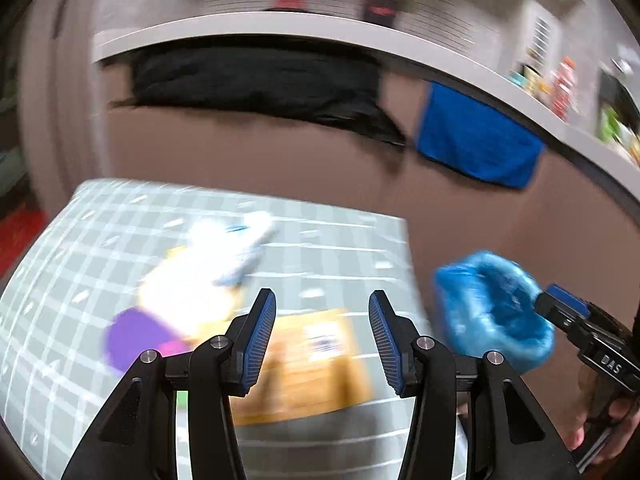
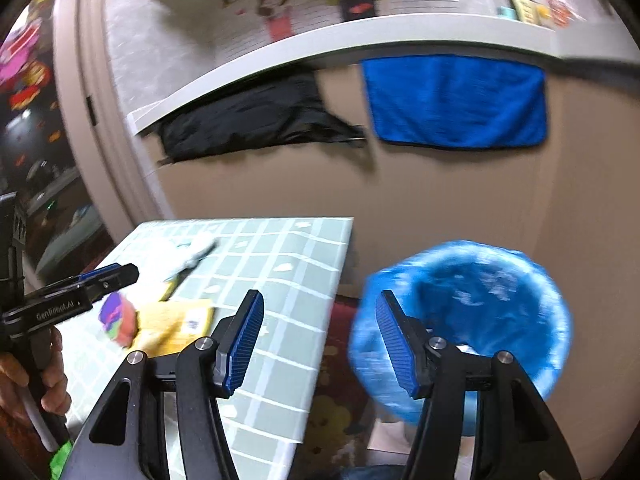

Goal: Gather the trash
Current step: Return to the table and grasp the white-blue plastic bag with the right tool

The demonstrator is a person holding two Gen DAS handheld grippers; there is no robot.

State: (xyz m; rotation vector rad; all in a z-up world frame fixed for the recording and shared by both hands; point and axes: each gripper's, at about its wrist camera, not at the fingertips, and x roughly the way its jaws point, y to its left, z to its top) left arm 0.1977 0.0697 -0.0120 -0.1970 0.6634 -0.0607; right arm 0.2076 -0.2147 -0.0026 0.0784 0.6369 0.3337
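Observation:
Trash lies on a green checked table (image 1: 340, 236) (image 2: 288, 248): a flat yellow-brown packet (image 1: 316, 356) (image 2: 176, 324), a purple and pink wrapper (image 1: 136, 336) (image 2: 116, 316), and crumpled white paper (image 1: 228, 248) (image 2: 188, 256). A bin lined with a blue bag (image 1: 496, 308) (image 2: 480, 300) stands right of the table. My left gripper (image 1: 322, 336) is open and empty above the packet; it shows in the right wrist view (image 2: 120, 274). My right gripper (image 2: 320, 340) is open and empty between the table edge and the bin; it shows in the left wrist view (image 1: 560, 300).
A brown wall panel (image 2: 440, 200) rises behind the table under a white shelf (image 2: 320, 44). A blue towel (image 2: 456, 100) and black cloth (image 2: 256, 120) hang from the shelf. A patterned mat (image 2: 340, 400) lies below the bin. Both views are motion-blurred.

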